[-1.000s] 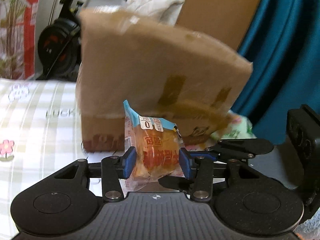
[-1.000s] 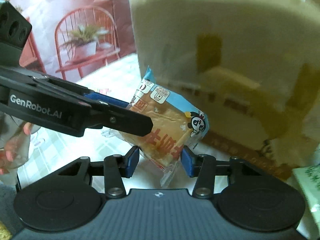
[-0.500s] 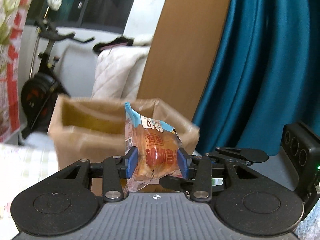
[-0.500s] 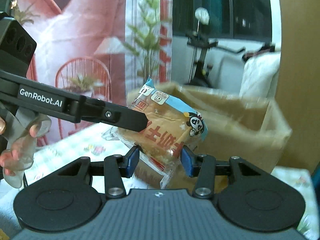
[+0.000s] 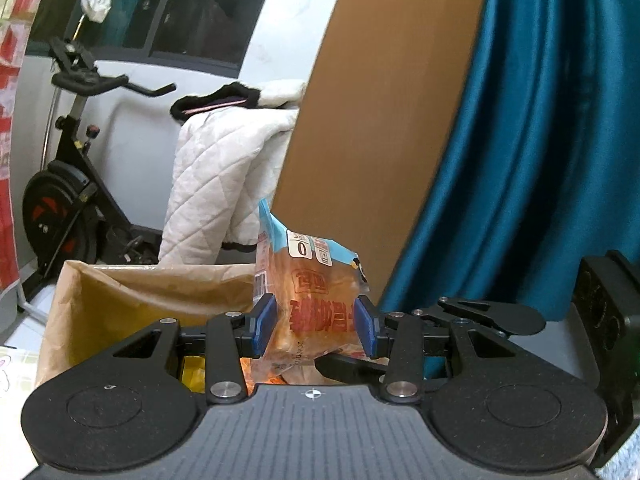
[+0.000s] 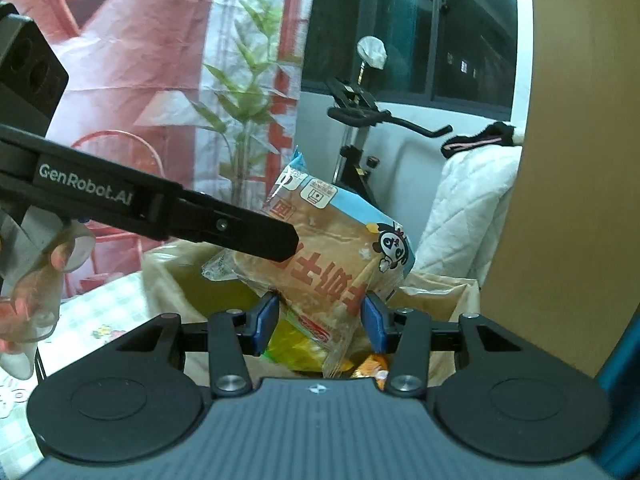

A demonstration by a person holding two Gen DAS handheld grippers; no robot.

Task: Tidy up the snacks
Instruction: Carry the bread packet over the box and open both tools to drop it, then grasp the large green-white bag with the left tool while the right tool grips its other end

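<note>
We see a black exercise bike point(image 5: 68, 184) at far left, by a white wall. To its right, a white quilted blanket point(image 5: 224, 176) drapes over something hidden. A tall brown board point(image 5: 384, 120) stands right of the blanket, with a teal curtain point(image 5: 540, 140) beyond. A dark window point(image 6: 400, 24) sits above.

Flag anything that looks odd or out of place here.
One bread packet is clamped by both the left gripper and the right gripper at once, tilted above the open cardboard box. Nothing looks spilled or damaged.
</note>
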